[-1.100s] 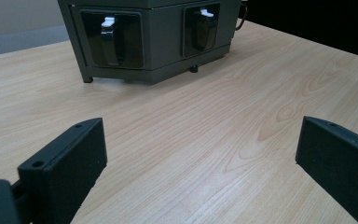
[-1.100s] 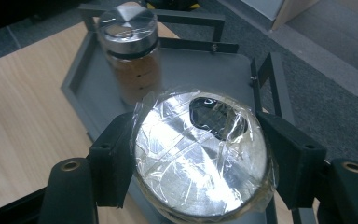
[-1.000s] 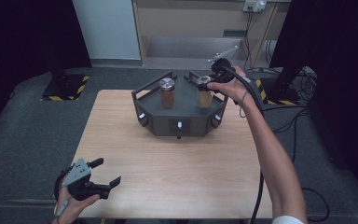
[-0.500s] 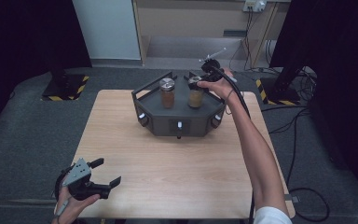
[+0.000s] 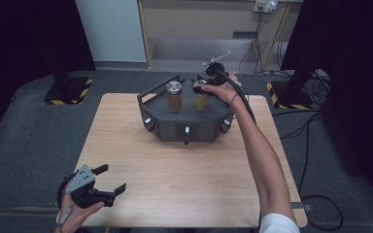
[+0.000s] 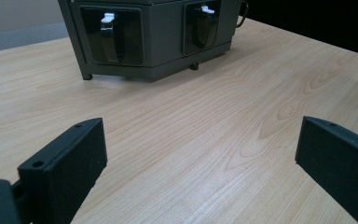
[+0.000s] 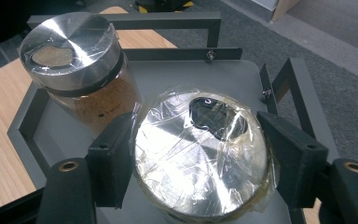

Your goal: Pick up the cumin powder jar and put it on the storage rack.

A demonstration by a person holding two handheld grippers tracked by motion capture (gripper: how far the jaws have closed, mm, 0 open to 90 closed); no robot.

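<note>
Two glass jars with plastic-wrapped silver lids stand on a dark grey hexagonal stand (image 5: 175, 127) at the table's far side. The left jar (image 5: 174, 97) (image 7: 70, 51) holds brown powder. My right gripper (image 5: 202, 87) (image 7: 196, 128) reaches down over the right jar (image 5: 200, 102) (image 7: 200, 163). Its jaws have just been opening and flank the lid, which sits between them, no longer squeezed. My left gripper (image 5: 112, 177) (image 6: 200, 140) rests open near the table's front left corner, nothing between its pads.
The stand (image 6: 154, 51) has raised rails (image 7: 177, 53) around its top and knobs on its side faces. The wooden table (image 5: 184, 174) lies bare between the stand and my left hand. Cables and dark floor surround the table.
My right hand has moved left and down, bringing the right jar onto the stand beside the left jar. The left gripper has stayed put.
</note>
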